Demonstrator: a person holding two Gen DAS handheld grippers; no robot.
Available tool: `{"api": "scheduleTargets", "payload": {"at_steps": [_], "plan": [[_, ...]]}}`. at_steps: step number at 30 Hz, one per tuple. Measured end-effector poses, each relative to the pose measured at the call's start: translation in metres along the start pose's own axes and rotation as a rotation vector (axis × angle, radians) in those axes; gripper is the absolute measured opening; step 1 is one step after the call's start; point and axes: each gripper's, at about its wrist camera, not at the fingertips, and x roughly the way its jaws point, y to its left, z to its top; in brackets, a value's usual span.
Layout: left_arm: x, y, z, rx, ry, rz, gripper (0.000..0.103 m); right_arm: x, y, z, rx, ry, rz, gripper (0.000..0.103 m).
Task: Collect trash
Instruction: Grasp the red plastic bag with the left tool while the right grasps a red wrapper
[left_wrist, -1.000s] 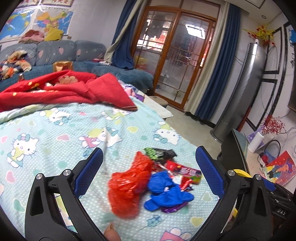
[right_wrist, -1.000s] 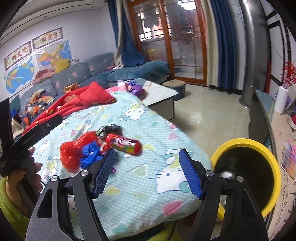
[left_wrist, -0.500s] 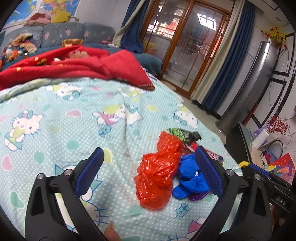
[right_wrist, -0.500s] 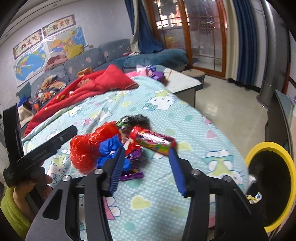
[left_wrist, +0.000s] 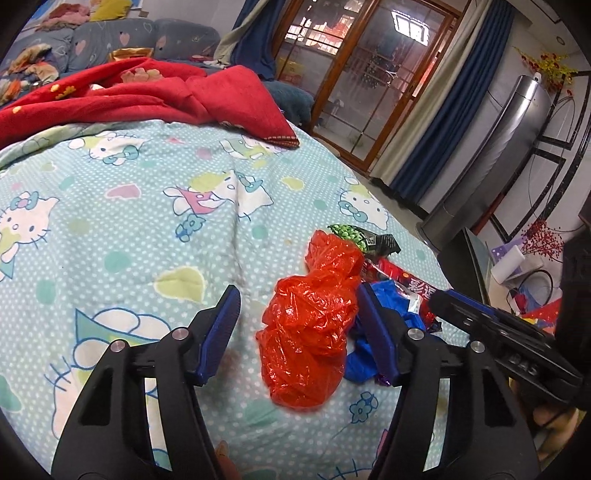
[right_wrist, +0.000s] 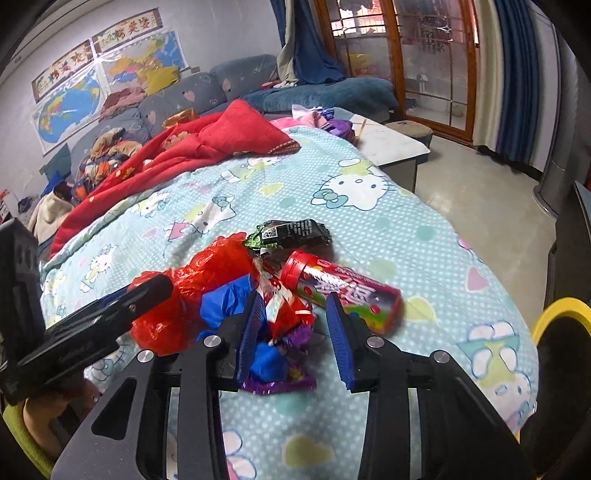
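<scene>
A pile of trash lies on the cartoon-cat bedsheet (left_wrist: 129, 229). My left gripper (left_wrist: 301, 325) straddles a crumpled red plastic bag (left_wrist: 310, 332); its jaws are closing, and the left pad still stands clear of the bag. My right gripper (right_wrist: 297, 332) hangs over a red-and-white wrapper (right_wrist: 280, 306), blue plastic (right_wrist: 225, 299) and a purple wrapper (right_wrist: 280, 384); its jaws are closing, with a gap at the right pad. A red candy tube (right_wrist: 343, 291) and a black-green snack packet (right_wrist: 291, 230) lie just beyond.
A yellow-rimmed bin (right_wrist: 554, 314) stands on the floor off the bed's right edge. A red blanket (left_wrist: 147, 96) is bunched at the far side of the bed, with a sofa behind it. A low table (right_wrist: 388, 144) sits beyond the bed.
Both grippers have come down onto the trash pile and their jaws have narrowed. The right one swung left, away from the bin, to the wrappers. The left one now brackets the red bag.
</scene>
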Motion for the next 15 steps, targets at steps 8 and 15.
{"api": "scheduleTargets", "payload": {"at_steps": [8, 15], "plan": [[0.003, -0.003, -0.001, 0.006, 0.016, -0.016, 0.053, 0.017, 0.003, 0.001, -0.022, 0.037, 0.022, 0.026], [0.004, -0.004, -0.002, 0.003, 0.021, -0.026, 0.041, 0.010, 0.005, -0.007, -0.038, 0.047, 0.037, 0.010]]}}
